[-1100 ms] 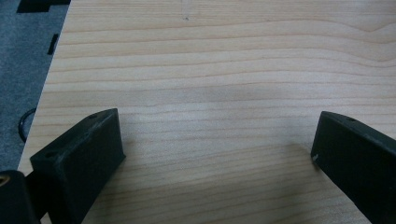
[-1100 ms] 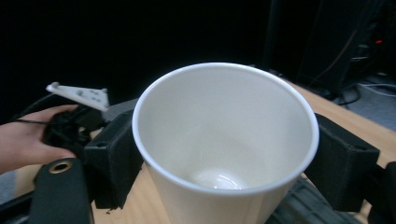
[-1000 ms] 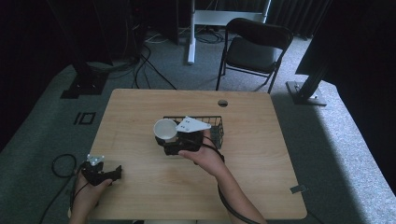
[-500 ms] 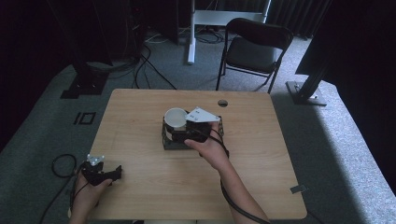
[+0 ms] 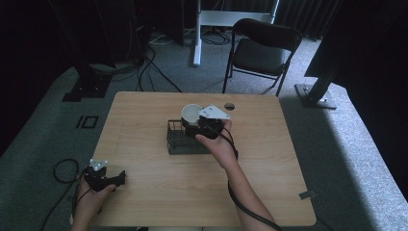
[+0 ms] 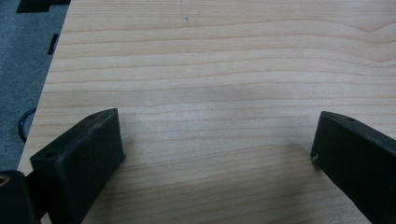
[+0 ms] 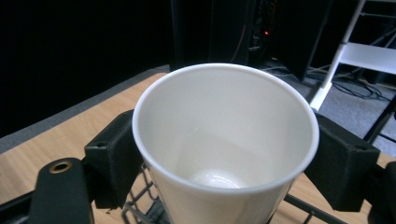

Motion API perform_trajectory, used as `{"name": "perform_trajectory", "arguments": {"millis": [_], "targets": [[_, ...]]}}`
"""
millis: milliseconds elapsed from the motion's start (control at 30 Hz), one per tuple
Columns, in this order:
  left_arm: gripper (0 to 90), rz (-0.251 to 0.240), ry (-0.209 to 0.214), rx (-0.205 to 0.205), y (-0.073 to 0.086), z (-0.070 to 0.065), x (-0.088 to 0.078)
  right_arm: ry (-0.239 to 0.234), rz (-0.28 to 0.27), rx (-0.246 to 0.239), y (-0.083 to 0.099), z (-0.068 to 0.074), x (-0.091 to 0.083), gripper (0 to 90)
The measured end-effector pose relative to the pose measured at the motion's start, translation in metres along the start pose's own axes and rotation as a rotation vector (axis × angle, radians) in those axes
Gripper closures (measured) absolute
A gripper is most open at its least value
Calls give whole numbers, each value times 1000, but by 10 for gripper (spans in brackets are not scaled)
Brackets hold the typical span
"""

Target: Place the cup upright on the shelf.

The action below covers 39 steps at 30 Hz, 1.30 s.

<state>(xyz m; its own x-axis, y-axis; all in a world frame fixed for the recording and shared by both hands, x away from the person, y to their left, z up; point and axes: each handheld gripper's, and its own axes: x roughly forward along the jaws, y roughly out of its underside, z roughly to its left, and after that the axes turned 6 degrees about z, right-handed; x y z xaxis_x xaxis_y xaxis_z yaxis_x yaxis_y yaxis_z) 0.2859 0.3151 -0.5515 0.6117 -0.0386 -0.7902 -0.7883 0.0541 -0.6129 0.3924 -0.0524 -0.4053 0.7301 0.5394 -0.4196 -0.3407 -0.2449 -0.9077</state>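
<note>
A white paper cup (image 5: 190, 113) is held upright above the far edge of a black wire basket (image 5: 185, 140) in the middle of the wooden table (image 5: 159, 187). My right gripper (image 5: 195, 126) is shut on the cup, one jaw on each side of its wall. In the right gripper view the empty cup (image 7: 224, 144) sits between the two black jaws, with basket wire (image 7: 140, 210) below it. My left gripper (image 5: 119, 178) rests at the table's near left corner. Its jaws stand wide apart over bare wood, and the left gripper (image 6: 215, 154) holds nothing.
A round cable hole (image 5: 229, 106) lies in the table's far edge, just right of the cup. Behind the table stand a black folding chair (image 5: 262, 50) and a white desk leg (image 5: 197, 33). Cables (image 5: 62, 169) lie on the grey carpet to the left.
My right gripper has carried the cup from the basket's left side up and to the right, toward the table's far edge. The left gripper has stayed put.
</note>
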Motion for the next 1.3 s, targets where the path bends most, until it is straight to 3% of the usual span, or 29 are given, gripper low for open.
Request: {"name": "perform_trajectory", "arguments": {"millis": [333, 767, 1300], "targets": [[25, 0, 0, 1, 0, 0, 0, 62, 45, 25, 9, -11, 16, 194], [25, 0, 0, 0, 0, 0, 0, 84, 102, 49, 33, -21, 36, 194], [25, 0, 0, 0, 0, 0, 0, 81, 107, 67, 45, -22, 39, 193]]}}
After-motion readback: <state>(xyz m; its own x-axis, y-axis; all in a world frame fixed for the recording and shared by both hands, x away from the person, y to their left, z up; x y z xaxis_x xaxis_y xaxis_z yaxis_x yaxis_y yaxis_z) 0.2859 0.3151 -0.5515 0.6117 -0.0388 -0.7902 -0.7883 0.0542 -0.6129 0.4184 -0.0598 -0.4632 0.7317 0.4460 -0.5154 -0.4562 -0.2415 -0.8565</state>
